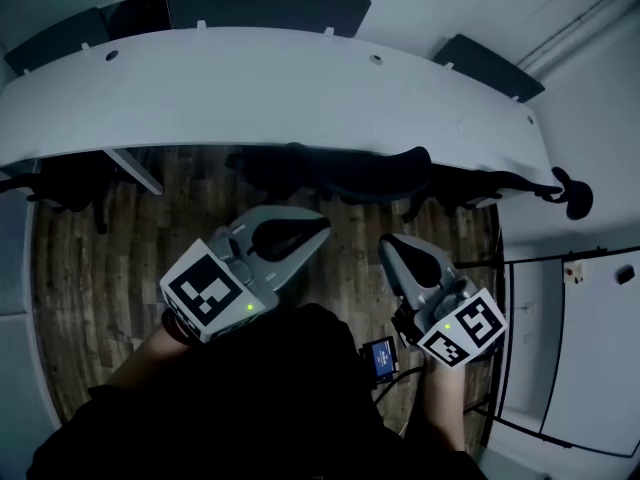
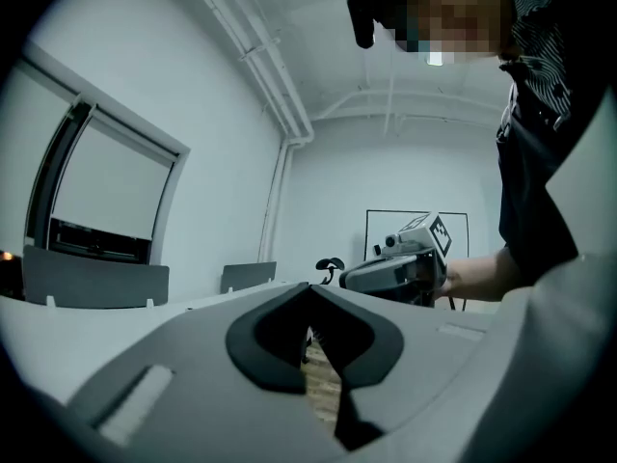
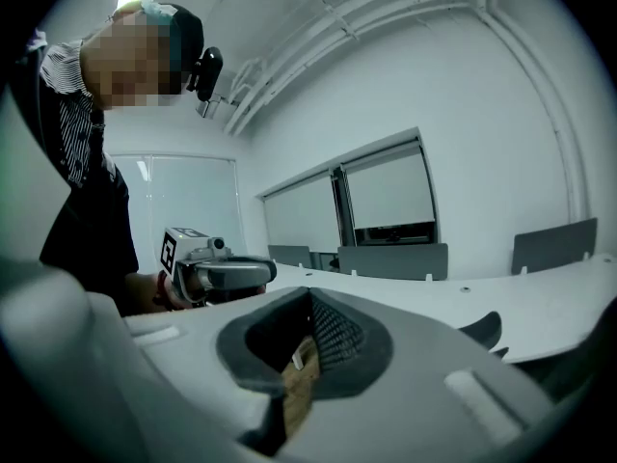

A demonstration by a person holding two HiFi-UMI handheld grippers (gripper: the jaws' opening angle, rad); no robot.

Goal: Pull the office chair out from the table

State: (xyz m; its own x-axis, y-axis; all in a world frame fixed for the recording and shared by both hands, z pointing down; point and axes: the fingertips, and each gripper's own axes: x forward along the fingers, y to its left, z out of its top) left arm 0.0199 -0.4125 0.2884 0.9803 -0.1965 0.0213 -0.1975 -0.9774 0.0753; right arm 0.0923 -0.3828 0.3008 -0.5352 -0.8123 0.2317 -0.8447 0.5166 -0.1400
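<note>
The black office chair [image 1: 345, 173] stands tucked under the front edge of the curved white table [image 1: 270, 88], straight ahead in the head view. My left gripper [image 1: 320, 228] is held over the wooden floor a little short of the chair, shut with nothing in it. My right gripper [image 1: 393, 245] is beside it, also shut and empty, pointing at the chair's right side. In the left gripper view the jaws [image 2: 310, 295] meet at the tips and the right gripper [image 2: 400, 266] shows beyond them. In the right gripper view the closed jaws [image 3: 308, 299] point over the table [image 3: 540, 302], with a chair back [image 3: 482, 328] just under its edge.
More dark chairs sit under the table at the left [image 1: 65, 183] and right [image 1: 480, 183]. Grey partition panels [image 1: 265, 8] stand along the table's far side. A white board on a black frame [image 1: 590, 348] stands at the right. A small blue-screened device [image 1: 380, 358] hangs by my right arm.
</note>
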